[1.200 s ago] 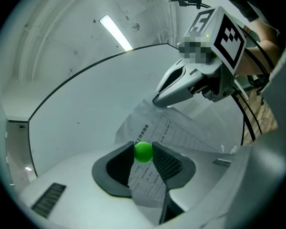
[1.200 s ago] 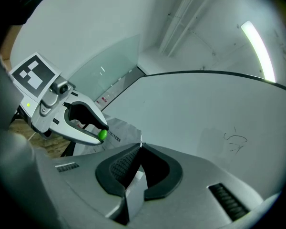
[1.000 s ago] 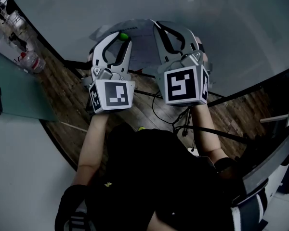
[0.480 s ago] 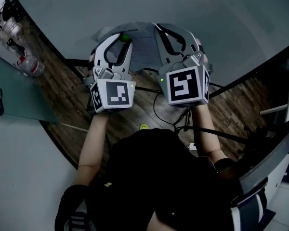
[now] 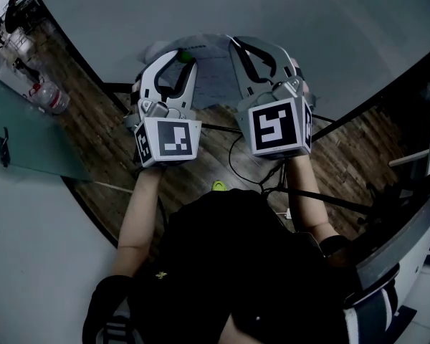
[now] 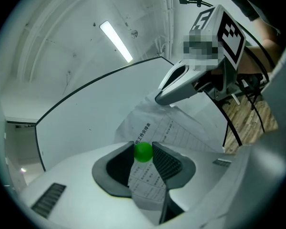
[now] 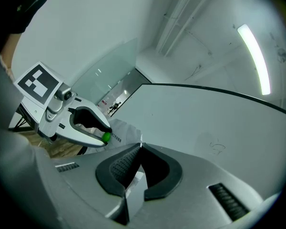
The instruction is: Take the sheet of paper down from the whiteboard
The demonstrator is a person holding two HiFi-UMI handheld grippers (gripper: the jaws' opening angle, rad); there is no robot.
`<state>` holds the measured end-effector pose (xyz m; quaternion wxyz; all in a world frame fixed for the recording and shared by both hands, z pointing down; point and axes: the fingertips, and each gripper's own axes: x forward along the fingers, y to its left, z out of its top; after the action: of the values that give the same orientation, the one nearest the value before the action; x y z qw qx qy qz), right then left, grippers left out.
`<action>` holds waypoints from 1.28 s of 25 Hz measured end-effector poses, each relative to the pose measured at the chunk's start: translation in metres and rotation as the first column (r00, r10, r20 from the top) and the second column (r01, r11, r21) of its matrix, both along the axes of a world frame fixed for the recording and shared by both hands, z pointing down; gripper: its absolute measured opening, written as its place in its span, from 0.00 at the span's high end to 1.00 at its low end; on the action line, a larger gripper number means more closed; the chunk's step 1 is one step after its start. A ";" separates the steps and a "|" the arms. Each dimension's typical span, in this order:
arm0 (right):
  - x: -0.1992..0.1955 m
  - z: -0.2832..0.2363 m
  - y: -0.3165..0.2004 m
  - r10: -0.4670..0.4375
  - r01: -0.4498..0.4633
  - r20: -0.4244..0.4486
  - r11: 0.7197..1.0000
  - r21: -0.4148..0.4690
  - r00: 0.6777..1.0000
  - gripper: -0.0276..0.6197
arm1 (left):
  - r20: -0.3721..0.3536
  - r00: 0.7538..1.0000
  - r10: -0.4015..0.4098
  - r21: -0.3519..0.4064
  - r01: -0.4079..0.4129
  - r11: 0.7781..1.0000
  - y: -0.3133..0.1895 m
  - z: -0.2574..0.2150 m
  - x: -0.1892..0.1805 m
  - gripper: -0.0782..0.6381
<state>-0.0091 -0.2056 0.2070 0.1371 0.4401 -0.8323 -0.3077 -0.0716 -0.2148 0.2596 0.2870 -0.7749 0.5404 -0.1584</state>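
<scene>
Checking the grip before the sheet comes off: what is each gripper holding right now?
Left gripper: jaws closed on the green ball, with the paper running between them.
Right gripper: jaws closed on the paper's edge.

In the head view, the left claw point(image 5: 185, 56) and the right claw point(image 5: 233, 41) cover most of the sheet of paper point(image 5: 213, 70), so only a strip shows between them, and its print is too small to read. The whiteboard point(image 5: 272, 13) runs off the top edge, and the bottles point(image 5: 46, 95) at far left are dim and blurred.
</scene>
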 end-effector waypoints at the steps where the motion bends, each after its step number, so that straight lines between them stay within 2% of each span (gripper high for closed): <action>1: 0.000 -0.001 0.001 -0.001 0.001 0.000 1.000 -0.003 1.000 0.95 | 0.000 1.000 0.000 -0.002 0.000 1.000 0.001 -0.001 0.000 0.70; 11: -0.007 -0.001 0.024 0.000 0.000 0.009 0.999 -0.046 1.000 0.95 | -0.011 1.000 0.018 -0.023 -0.019 1.000 0.022 -0.002 -0.006 0.70; 19: -0.023 0.008 0.077 -0.009 0.009 0.010 0.998 -0.054 1.000 0.95 | -0.016 0.999 0.030 -0.016 -0.031 0.999 0.072 0.006 -0.017 0.70; 32: -0.035 0.015 0.131 -0.023 0.029 0.055 0.995 -0.098 0.998 0.95 | -0.029 0.997 0.069 0.005 -0.069 0.998 0.120 0.008 -0.026 0.70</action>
<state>-0.0444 -0.0746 0.2215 0.1323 0.4301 -0.8556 -0.2558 -0.0978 -0.0946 0.2678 0.2859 -0.7949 0.5177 -0.1359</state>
